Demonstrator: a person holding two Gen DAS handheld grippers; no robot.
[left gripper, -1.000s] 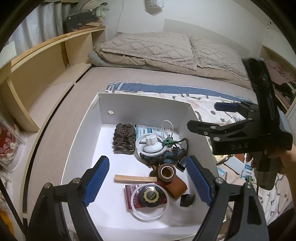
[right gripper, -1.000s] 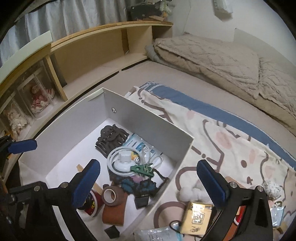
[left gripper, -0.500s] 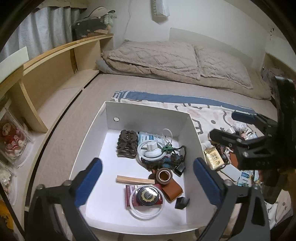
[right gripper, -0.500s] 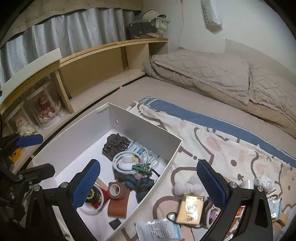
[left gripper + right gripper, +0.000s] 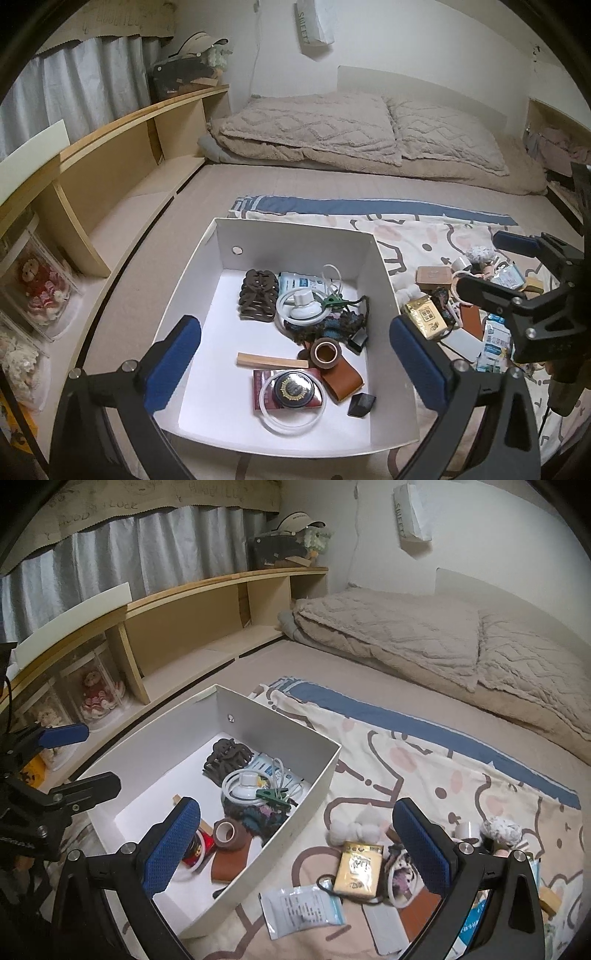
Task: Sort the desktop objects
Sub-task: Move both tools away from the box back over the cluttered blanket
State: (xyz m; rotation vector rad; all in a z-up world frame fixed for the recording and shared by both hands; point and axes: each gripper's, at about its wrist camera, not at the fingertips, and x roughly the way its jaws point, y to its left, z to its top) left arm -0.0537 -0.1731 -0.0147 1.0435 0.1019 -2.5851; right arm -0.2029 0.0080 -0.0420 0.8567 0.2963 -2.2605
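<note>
Left gripper [image 5: 295,354] hangs wide apart and empty above the white box [image 5: 295,232], which already holds one brown hair claw [image 5: 258,295], one tape roll [image 5: 325,352] and one wooden stick [image 5: 271,360] among other bits. Right gripper [image 5: 295,843], equally wide and empty, is the nearer to the unsorted pile on the printed blanket [image 5: 424,753]: one yellow packet [image 5: 357,869] lies just ahead between its fingers, long axis pointing away, with one white sachet [image 5: 304,908] to its left.

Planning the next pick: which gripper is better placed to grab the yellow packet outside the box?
Right. The right gripper is open above the yellow packet on the blanket; the left gripper hangs open over the white box.
</note>
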